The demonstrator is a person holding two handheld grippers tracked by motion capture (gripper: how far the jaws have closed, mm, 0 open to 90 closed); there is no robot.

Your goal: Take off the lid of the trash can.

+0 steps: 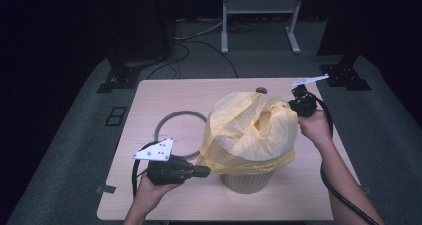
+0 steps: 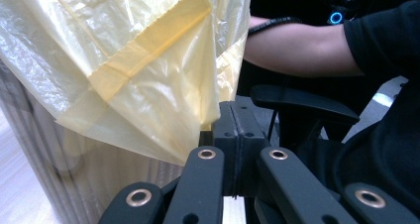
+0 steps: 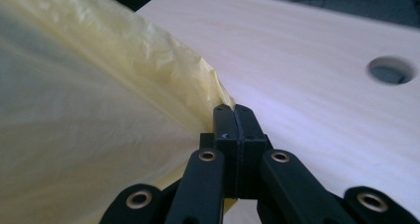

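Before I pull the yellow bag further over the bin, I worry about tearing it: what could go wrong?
1. Both claws, left claw and right claw, pinch thin yellow bag; opposing pulls may rip it.
2. The bin could tip.
3. The grey ring lies close and might be knocked.

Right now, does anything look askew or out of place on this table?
The yellow bag sits unevenly in the ribbed white bin: bunched high at the back, its edge folded over only the front rim. A grey ring lies loose on the table.
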